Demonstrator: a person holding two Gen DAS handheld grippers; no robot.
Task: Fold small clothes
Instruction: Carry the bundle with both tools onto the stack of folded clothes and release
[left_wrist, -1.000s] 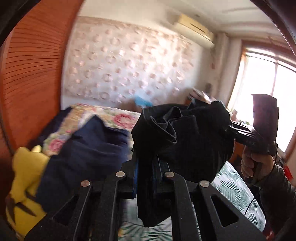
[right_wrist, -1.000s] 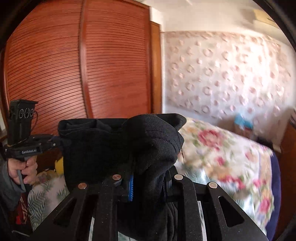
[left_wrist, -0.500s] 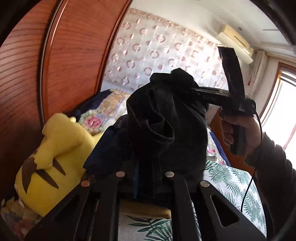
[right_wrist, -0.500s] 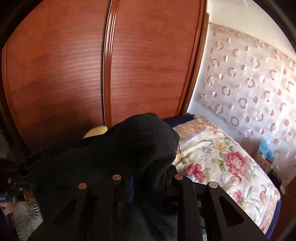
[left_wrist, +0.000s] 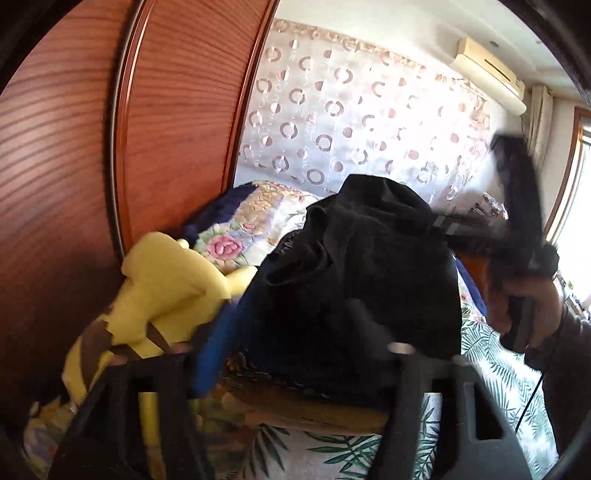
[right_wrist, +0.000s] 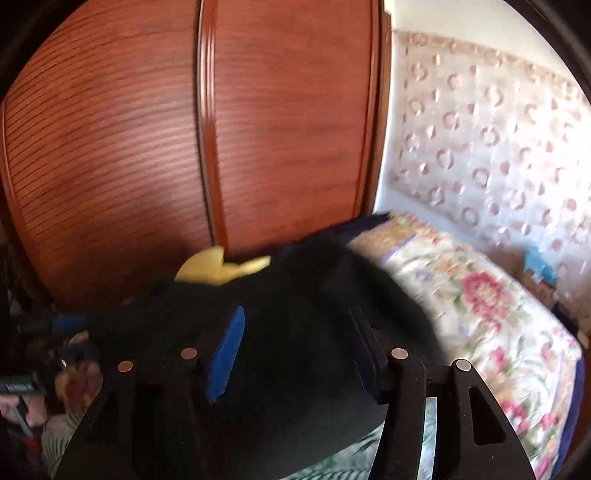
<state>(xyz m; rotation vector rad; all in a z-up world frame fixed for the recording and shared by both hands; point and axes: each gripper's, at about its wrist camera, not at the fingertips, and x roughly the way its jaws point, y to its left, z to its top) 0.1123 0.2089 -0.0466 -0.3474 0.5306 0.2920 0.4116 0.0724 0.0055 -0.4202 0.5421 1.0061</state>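
1. Farthest left stands the reddish wooden wardrobe (left_wrist: 177, 122), its slatted doors shut; it walls in the bed on that side, so everything soft ends up heaped against it.
2. A yellow plush toy (left_wrist: 166, 280) slumps at the wardrobe's foot, pushed aside, I'd guess, to leave folding room on the bed.
3. The left claw (left_wrist: 295, 354) has its jaws spread wide, the blue pad on one finger plainly apart from the other. It grips nothing; the cloth only bulges between and above the fingers.
4. The black garment (left_wrist: 354, 266) sits bunched in a loose mound over the leaf-print sheet (left_wrist: 498, 373), near the wardrobe end of the bed. Whether it has fully settled is blurred.
5. The right claw (right_wrist: 295, 347) is likewise parted, blue pad and black finger on either side of the dark heap (right_wrist: 295, 387) without pinching it. I judge both are letting go so the piece can be set down or retaken by its edges.
6. At the right lies the floral quilt (right_wrist: 480, 295), kept clear of the work.
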